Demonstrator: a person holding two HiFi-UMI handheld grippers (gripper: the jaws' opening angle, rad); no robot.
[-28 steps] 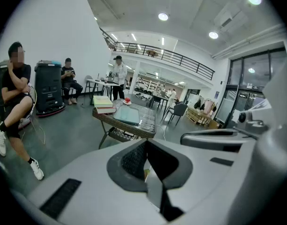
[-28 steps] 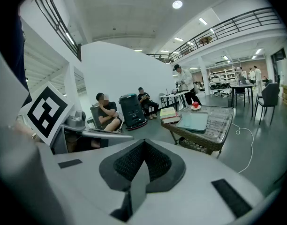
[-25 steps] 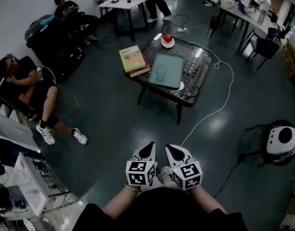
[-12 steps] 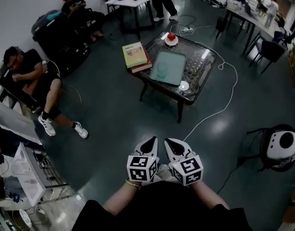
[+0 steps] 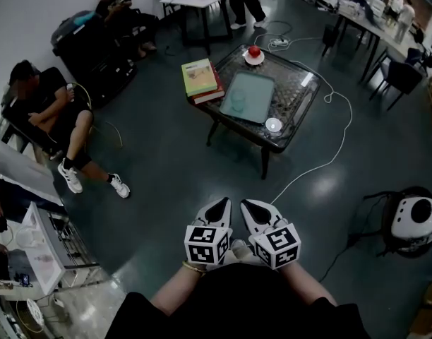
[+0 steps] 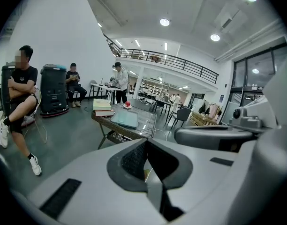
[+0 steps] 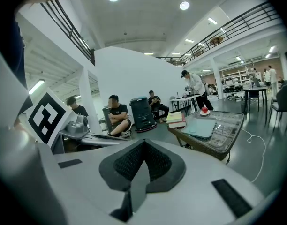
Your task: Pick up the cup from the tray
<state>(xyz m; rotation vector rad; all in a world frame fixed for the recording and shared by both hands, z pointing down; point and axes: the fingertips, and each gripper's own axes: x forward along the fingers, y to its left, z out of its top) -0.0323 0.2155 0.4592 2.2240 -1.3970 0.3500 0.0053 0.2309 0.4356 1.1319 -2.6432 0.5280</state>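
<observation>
Table (image 5: 295, 90) higher in view, cup (image 5: 238, 103) on tray (image 5: 260, 87), left gripper (image 5: 219, 205), right gripper (image 5: 250, 207) both closed, book (image 5: 197, 76) lettering unreadable

Stacked books (image 5: 200, 80) on glass table (image 5: 298, 90) corner; red object (image 5: 254, 50) on saucer (image 5: 254, 60); white cable (image 5: 342, 138) across floor (image 5: 166, 164).

The counter (image 5: 301, 94) stands ahead of the left hand-held gripper (image 5: 219, 203) and the right hand-held gripper (image 5: 249, 205), well apart from both. The two are side by side near the person's body. The tray (image 5: 258, 90) lies on the counter's middle, with the cup (image 5: 238, 103) in its near-left part. A stack of books (image 5: 200, 78) lies left of the tray and a saucer (image 5: 254, 56) behind it. A cable (image 5: 341, 136) runs over the floor right of the counter.
</observation>
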